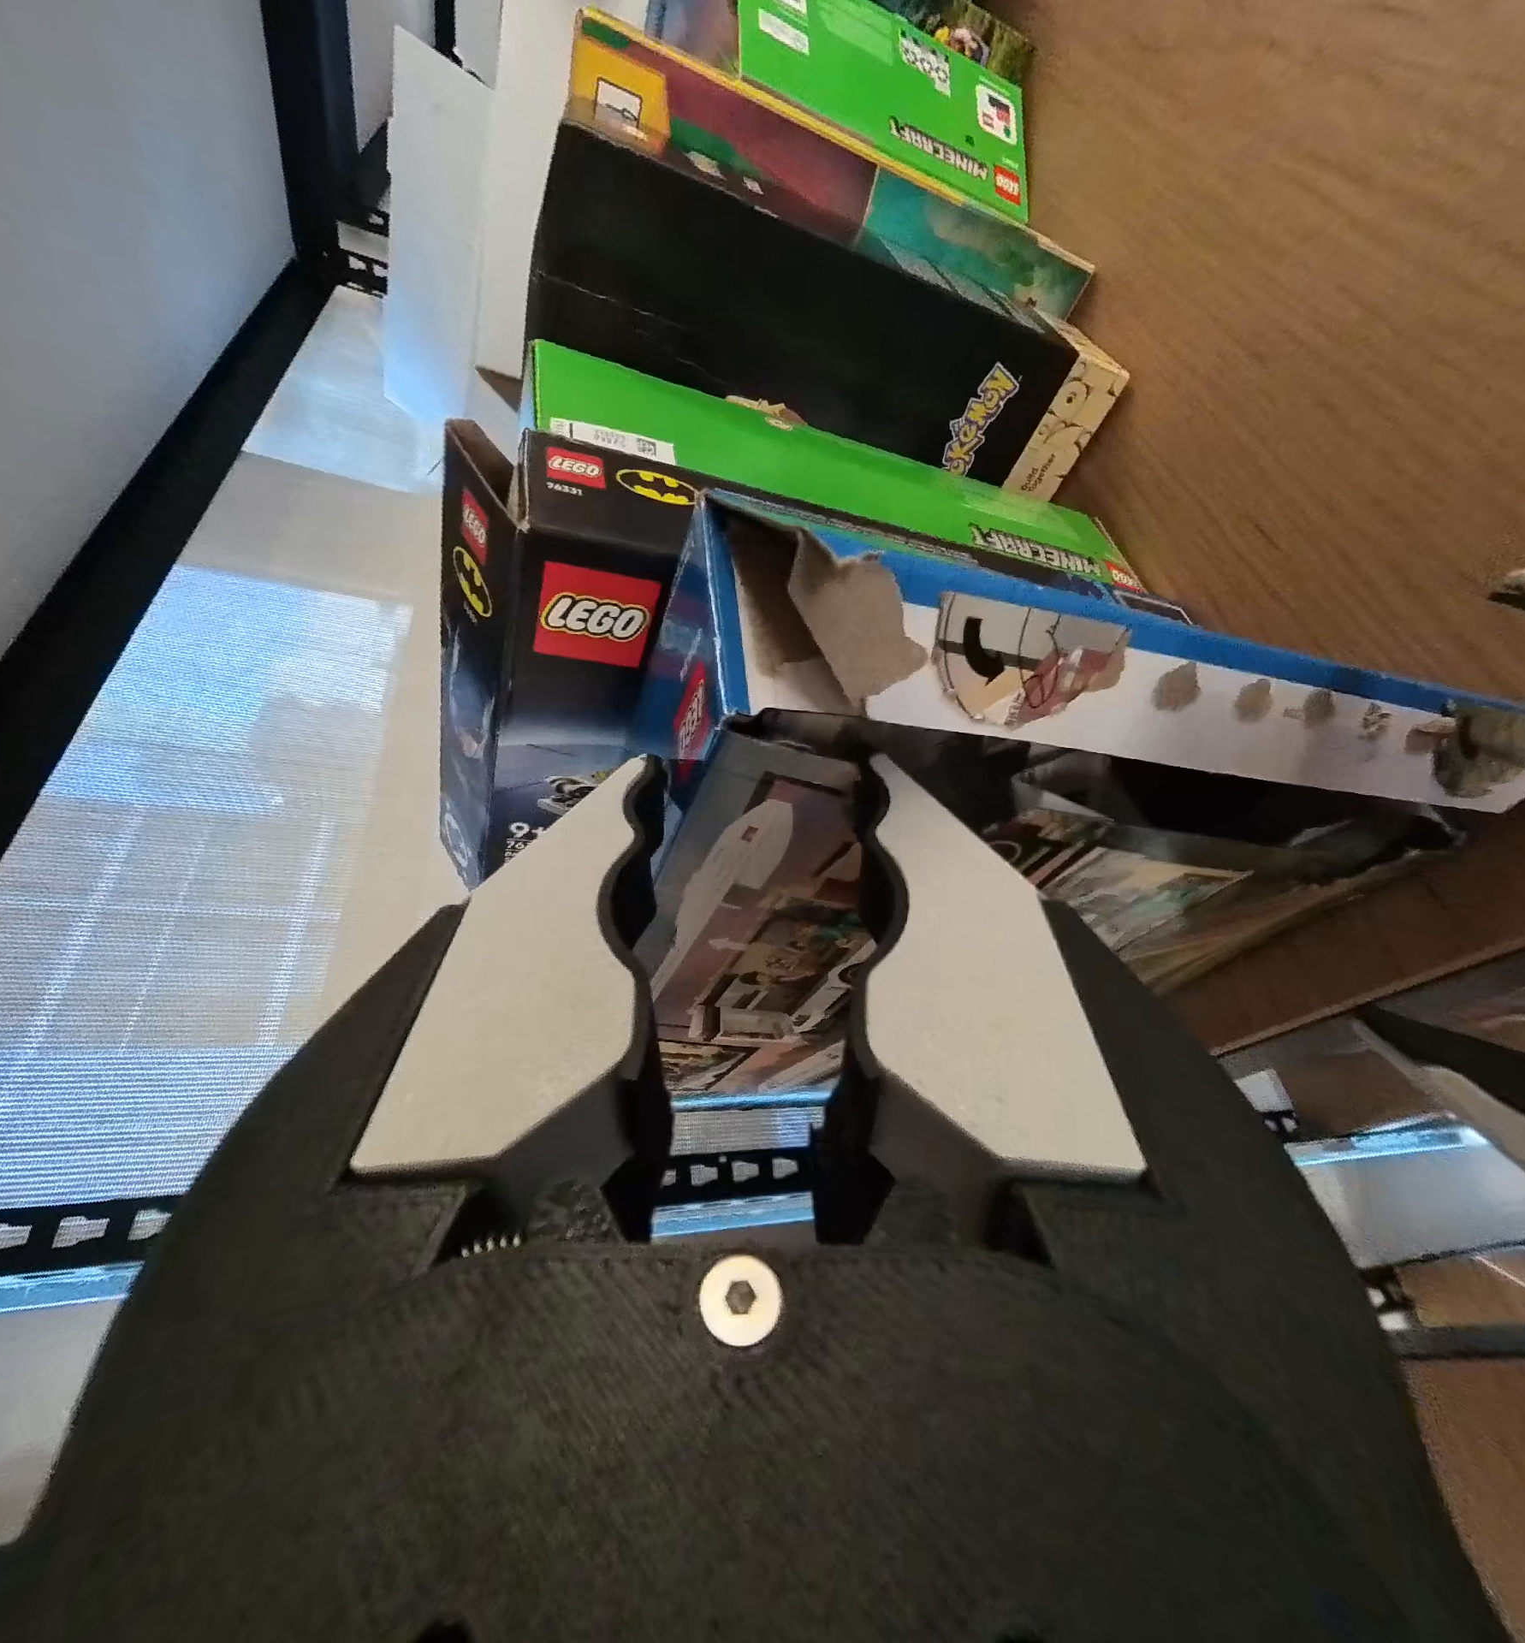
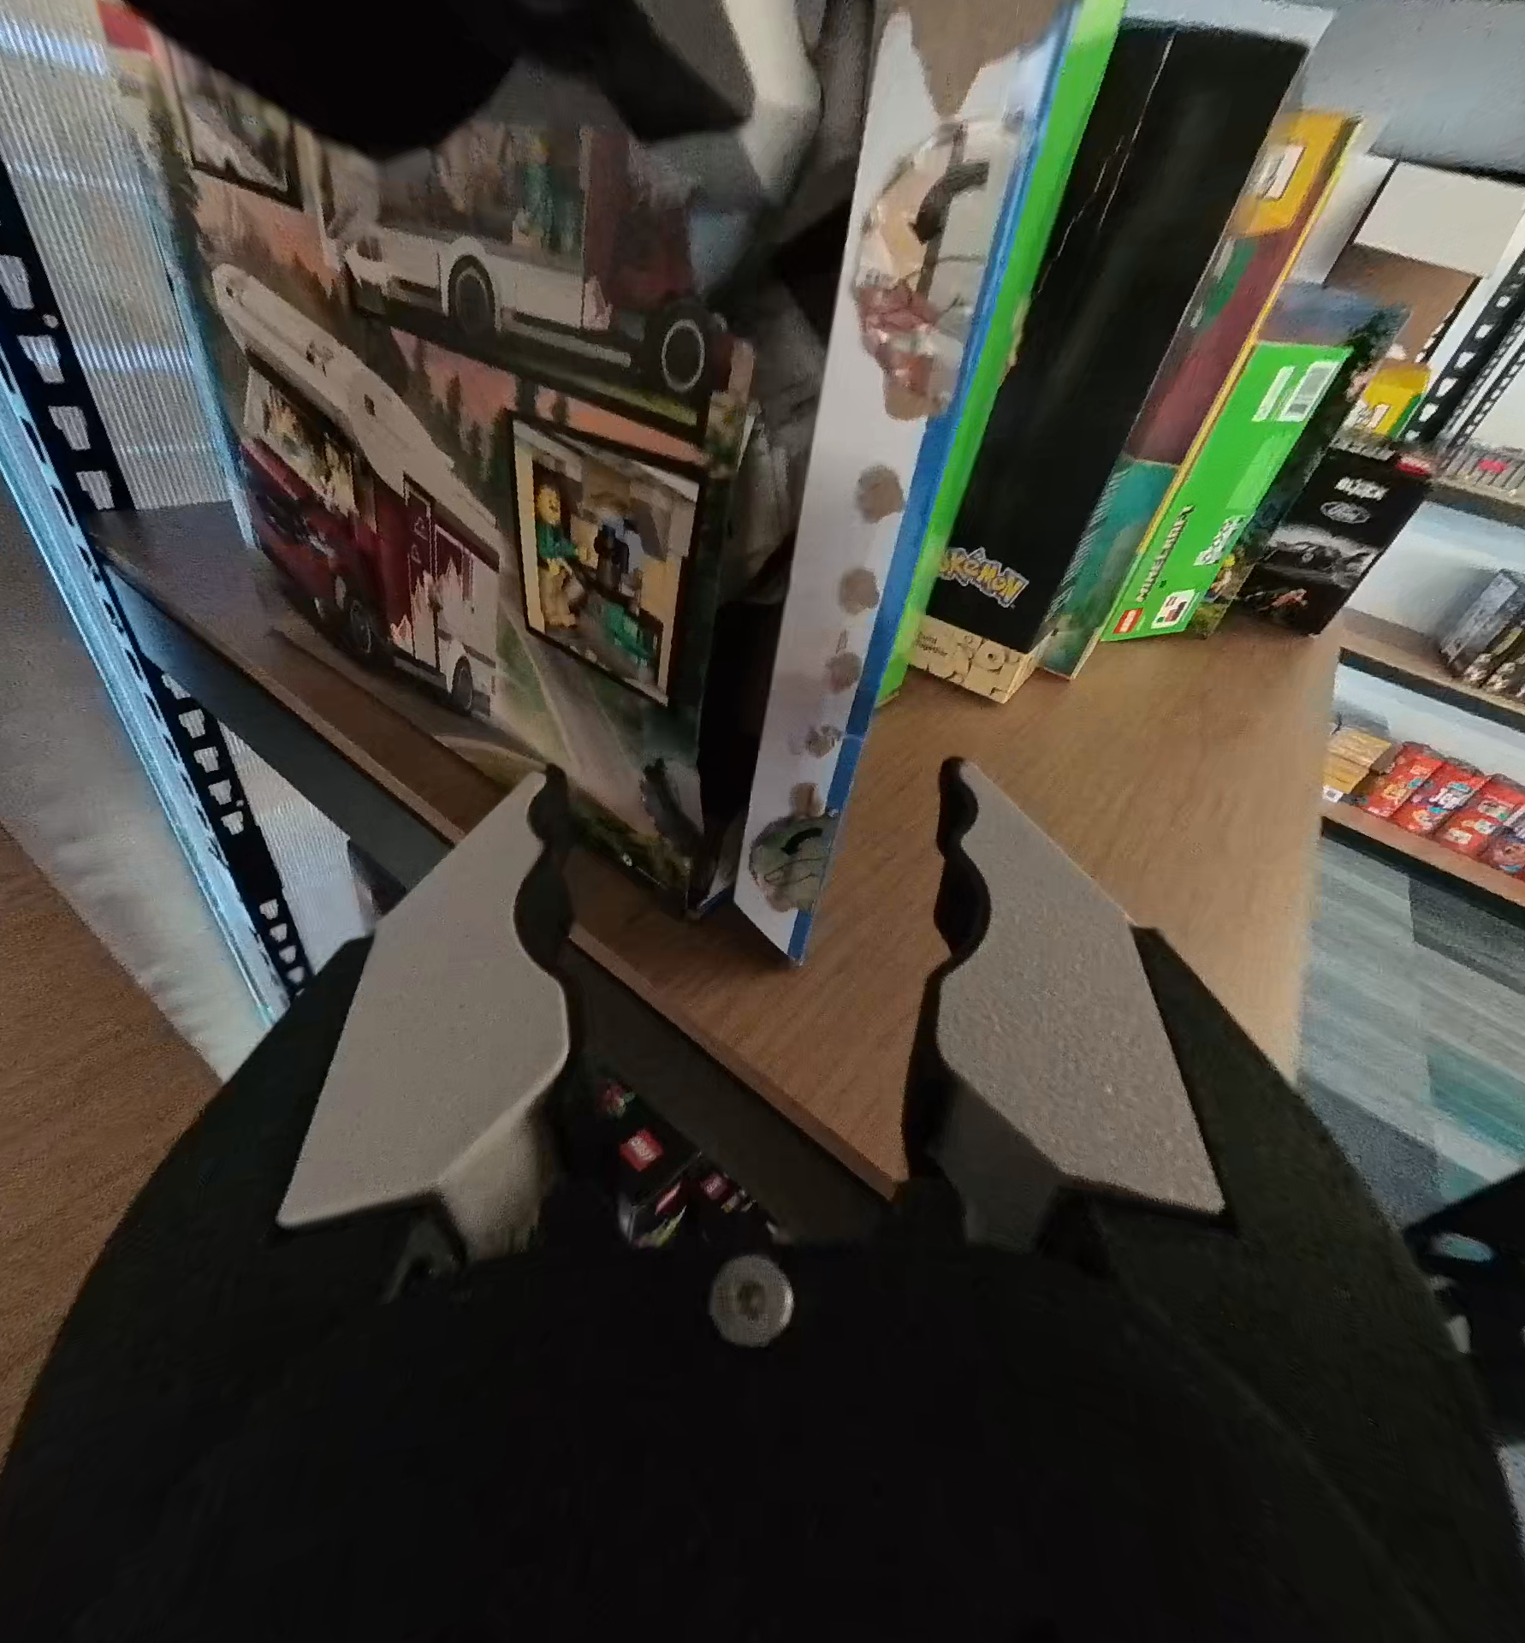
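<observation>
In the left wrist view, the left gripper [image 1: 759, 782] is seen at lower centre, its grey fingers [image 1: 528, 978] set on either side of the upper edge of a toy box with a camper van picture [image 1: 759, 925]; the box fills the gap between them, so the jaws appear clamped on it, though actual contact at the pads is hard to confirm. Just above it in the frame, a white and blue box with a torn flap [image 1: 1141, 676] is laid against the same box. A dark box with a bat emblem [image 1: 554, 640] stands at centre left, and a green box [image 1: 741, 444] and a black box [image 1: 786, 320] are lined up toward the upper part of the frame on the wooden shelf [image 1: 1319, 311].

In the right wrist view, the right gripper [image 2: 750, 782] is held at lower centre with its fingers [image 2: 1070, 1022] well apart, nothing between them (only the shelf edge is seen through the gap). The camper van box [image 2: 474, 444] occupies the upper left, the white and blue box [image 2: 848, 551] stands just right of it, and the shelf board [image 2: 1097, 800] extends to the right.
</observation>
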### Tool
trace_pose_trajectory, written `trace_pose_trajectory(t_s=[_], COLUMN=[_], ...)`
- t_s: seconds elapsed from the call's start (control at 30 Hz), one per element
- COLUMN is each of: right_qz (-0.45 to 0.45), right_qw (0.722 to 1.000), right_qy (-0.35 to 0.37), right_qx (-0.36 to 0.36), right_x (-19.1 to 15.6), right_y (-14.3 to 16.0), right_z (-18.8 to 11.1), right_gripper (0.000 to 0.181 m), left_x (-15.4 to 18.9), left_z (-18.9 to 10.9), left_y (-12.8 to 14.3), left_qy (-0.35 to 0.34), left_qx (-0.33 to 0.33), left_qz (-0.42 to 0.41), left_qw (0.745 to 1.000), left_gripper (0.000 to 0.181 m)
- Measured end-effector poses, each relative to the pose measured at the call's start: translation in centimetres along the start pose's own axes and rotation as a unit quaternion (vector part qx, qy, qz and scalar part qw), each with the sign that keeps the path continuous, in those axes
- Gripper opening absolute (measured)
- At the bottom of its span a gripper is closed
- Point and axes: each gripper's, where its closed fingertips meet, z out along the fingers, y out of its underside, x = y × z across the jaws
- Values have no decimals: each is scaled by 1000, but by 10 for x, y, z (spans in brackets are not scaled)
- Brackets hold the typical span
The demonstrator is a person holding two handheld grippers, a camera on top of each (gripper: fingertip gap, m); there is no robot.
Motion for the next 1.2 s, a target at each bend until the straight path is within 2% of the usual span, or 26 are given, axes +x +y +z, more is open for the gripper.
trace_pose_trajectory(t_s=[0.13, 0.23, 0.4, 0.6, 0.7, 0.8, 1.03, 1.2], right_qz=[23, 43, 87, 179, 192, 207, 276, 336], right_qw=[999, 998, 994, 977, 972, 964, 933, 903], right_qy=[-21, -47, -52, -103, -121, -151, -219, -262], right_qx=[-25, -18, -35, -59, -67, -66, -76, -50], right_x=[-4, -9, -4, -9, -15, -25, -46, -65], right_y=[9, 8, 13, 20, 21, 18, 13, -6], right_z=[2, 1, 6, 13, 15, 16, 28, 43], right_gripper=[82, 87, 89, 93, 94, 103, 106, 107], left_x=[-4, -8, -17, -32, -40, -48, -69, -77], left_z=[0, -1, -2, -7, -8, -8, -13, -14], left_y=[2, 4, 9, 20, 25, 30, 47, 54], left_qy=[2, 2, -6, -22, -27, -31, -39, -41], left_qx=[-7, -11, -13, -13, -16, -18, -24, -25], left_qz=[0, -8, -29, -66, -81, -98, -134, -151], left_qw=[1000, 1000, 999, 997, 996, 995, 990, 987], left_gripper=[40, 39, 38, 36, 36, 35, 34, 33])
